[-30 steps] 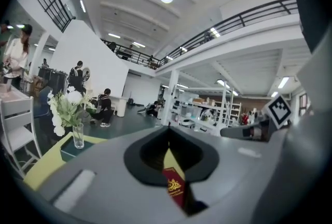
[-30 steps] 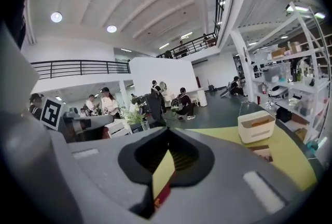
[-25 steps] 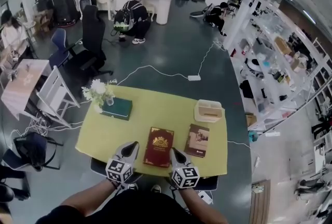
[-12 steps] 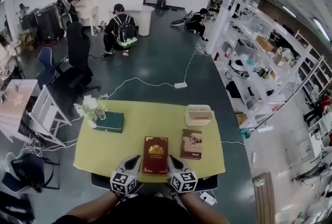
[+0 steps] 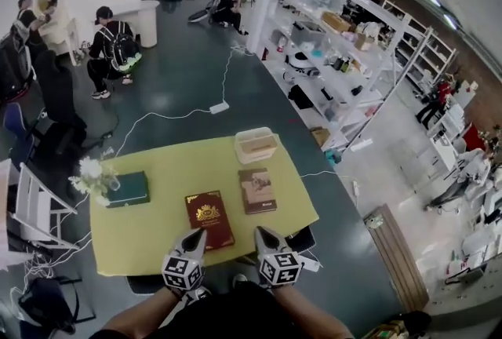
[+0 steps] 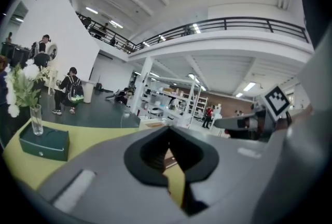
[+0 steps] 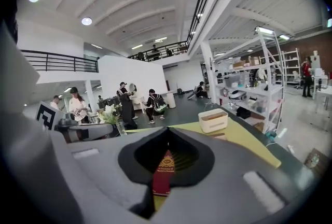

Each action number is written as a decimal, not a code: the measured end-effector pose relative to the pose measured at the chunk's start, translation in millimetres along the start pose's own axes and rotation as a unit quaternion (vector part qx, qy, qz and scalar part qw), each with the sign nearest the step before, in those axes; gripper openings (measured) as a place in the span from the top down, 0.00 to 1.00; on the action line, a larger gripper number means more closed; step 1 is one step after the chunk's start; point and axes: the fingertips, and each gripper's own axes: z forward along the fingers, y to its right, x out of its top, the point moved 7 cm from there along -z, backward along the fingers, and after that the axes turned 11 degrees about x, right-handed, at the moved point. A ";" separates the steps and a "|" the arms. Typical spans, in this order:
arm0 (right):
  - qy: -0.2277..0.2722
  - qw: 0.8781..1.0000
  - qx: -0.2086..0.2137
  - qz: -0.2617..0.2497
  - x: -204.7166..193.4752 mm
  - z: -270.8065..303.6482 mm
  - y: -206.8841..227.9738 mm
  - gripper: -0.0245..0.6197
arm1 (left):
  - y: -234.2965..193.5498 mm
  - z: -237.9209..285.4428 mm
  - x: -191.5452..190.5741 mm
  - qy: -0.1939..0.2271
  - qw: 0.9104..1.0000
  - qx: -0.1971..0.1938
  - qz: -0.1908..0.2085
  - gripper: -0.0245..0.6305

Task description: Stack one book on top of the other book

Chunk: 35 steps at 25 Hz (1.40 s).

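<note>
A dark red book [image 5: 209,218] with a gold emblem lies flat near the front of the yellow table [image 5: 157,231]. A brown book [image 5: 256,190] lies flat to its right, a little farther back, apart from it. My left gripper [image 5: 197,235] is shut and empty at the red book's near edge. My right gripper [image 5: 262,234] is shut and empty, right of the red book and in front of the brown one. In the right gripper view the red book [image 7: 164,167] shows through the gap behind the closed jaws.
A white box [image 5: 256,144] stands at the table's back right. A green box [image 5: 129,188] and a vase of white flowers [image 5: 90,173] stand at the left. Shelving [image 5: 345,55], floor cables and several people lie beyond the table.
The head view has swung right, so the table sits further left in it. Both shut grippers have shifted right relative to the red book; the right one now stands clear of it.
</note>
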 end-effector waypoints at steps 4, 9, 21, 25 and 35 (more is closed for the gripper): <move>0.011 0.999 -0.036 0.014 -8.2 -21.4 11.8 0.96 | 14.5 9.1 -4.8 -0.007 1.000 -0.027 0.004 0.95; 0.025 0.998 -0.049 0.015 -4.8 -32.8 30.7 0.96 | 37.2 28.6 -6.6 -0.013 0.999 -0.049 0.009 0.95; 0.036 0.999 -0.002 0.010 20.9 -19.1 144.5 0.96 | 90.7 120.1 -5.8 -0.018 1.000 -0.010 0.011 0.95; 0.030 0.999 0.031 0.001 39.9 -7.7 191.3 0.96 | 111.0 154.7 2.0 -0.012 1.000 0.021 0.007 0.95; -0.003 0.993 0.117 -0.013 67.7 17.9 262.1 0.96 | 150.9 200.3 17.5 -0.005 0.994 0.108 -0.006 0.95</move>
